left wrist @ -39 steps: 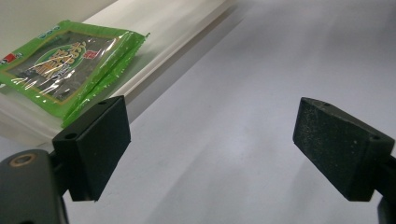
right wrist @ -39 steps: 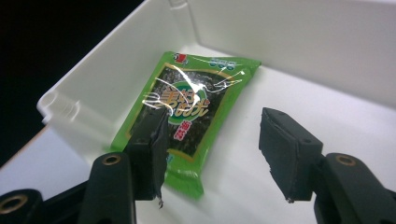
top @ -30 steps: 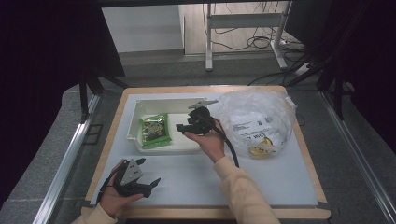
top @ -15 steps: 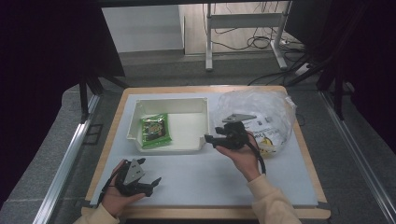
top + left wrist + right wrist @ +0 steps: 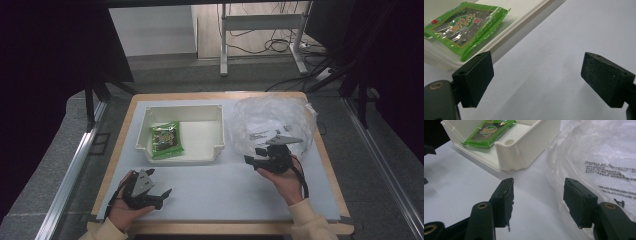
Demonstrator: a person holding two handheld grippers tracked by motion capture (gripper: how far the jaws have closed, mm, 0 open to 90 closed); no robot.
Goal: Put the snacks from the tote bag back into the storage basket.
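Green snack packet (image 5: 165, 139), flat foil-and-film sachet with a dark centre panel, yellow script I cannot read and a small red mark near one corner; glossy, crinkled at the sealed edges. It lies flat on the floor of the white plastic tray (image 5: 216, 131), toward the tray's left end, long side running front to back. Tray is rectangular, smooth moulded plastic with a low rolled rim and a lowered front lip; it sits on the pale mat (image 5: 225, 192) that covers the wooden-edged table (image 5: 125, 131). Just right of the tray, a large clear plastic bag (image 5: 270, 120), rumpled and domed, with lines of black print on its face; print too blurred to read, apart from a bold "A" in the right gripper view. Right gripper (image 5: 256, 154) is held in the person's right hand (image 5: 284, 181) at the bag's front edge, jaws moderately apart with nothing between them; its pads look worn and frayed at the edges. Left gripper (image 5: 161, 198) rests low on the mat at front left in the left hand (image 5: 124, 212), jaws spread wide, empty, pointing toward the tray's front wall.
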